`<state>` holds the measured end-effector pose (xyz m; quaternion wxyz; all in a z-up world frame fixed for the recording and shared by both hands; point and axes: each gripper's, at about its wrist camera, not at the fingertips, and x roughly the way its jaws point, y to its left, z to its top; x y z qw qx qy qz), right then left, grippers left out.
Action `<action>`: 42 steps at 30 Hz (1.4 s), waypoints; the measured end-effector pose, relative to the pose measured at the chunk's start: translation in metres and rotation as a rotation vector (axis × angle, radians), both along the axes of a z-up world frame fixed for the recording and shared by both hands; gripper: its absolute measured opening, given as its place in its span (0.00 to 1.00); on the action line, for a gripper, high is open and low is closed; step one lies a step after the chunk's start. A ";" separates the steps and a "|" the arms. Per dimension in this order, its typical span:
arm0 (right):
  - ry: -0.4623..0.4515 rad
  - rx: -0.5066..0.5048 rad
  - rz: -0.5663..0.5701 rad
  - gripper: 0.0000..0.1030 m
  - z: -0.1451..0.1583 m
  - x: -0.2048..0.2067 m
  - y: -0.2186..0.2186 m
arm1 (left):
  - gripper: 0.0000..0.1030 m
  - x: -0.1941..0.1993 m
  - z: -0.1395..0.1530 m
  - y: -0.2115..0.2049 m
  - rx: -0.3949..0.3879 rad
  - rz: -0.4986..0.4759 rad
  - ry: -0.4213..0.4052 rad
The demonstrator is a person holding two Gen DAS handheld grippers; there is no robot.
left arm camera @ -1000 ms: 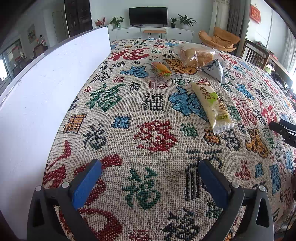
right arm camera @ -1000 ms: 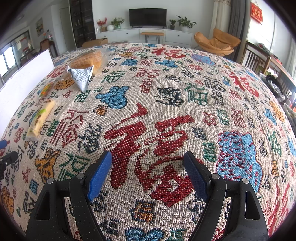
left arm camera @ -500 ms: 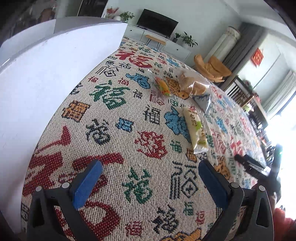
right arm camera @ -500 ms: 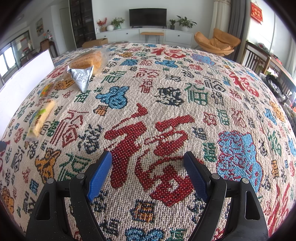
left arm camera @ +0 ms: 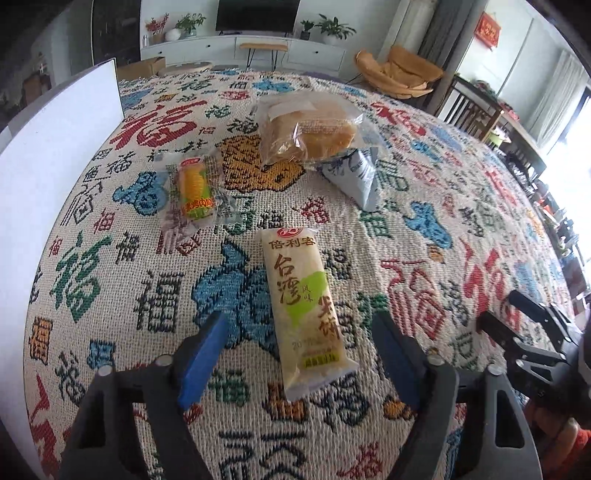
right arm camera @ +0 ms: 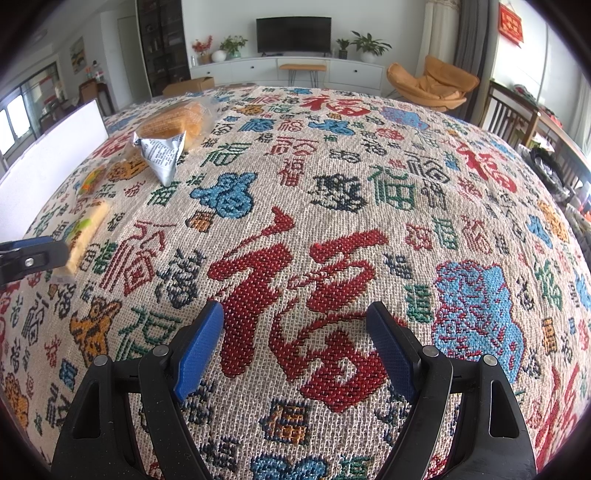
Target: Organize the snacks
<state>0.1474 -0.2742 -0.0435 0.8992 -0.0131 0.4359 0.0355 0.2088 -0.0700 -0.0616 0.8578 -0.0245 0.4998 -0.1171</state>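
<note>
Left gripper [left arm camera: 299, 354] jaws have just been closing around the rice cracker pack [left arm camera: 303, 306], not gripping yet. Looks light, crinkly, fragile: pinch mid-pack gently. Right gripper [right arm camera: 295, 347] spread, empty.

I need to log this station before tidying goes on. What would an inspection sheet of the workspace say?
Surface: patterned tablecloth covers the table; white board stands at its left edge.
Job's things: long rice cracker pack, small corn snack, bagged bread, silver pouch, all lying loose.
Clutter: nothing seen.
Grippers: left gripper open, fingers have just been closing, cracker pack's near end between them, untouched; right gripper open, empty.
Cables: nothing seen.
Surroundings: television, orange chair.
</note>
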 end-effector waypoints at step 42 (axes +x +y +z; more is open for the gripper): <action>0.037 0.047 0.292 0.77 0.005 0.145 0.124 | 0.87 -0.072 -0.013 0.064 0.114 0.036 -0.153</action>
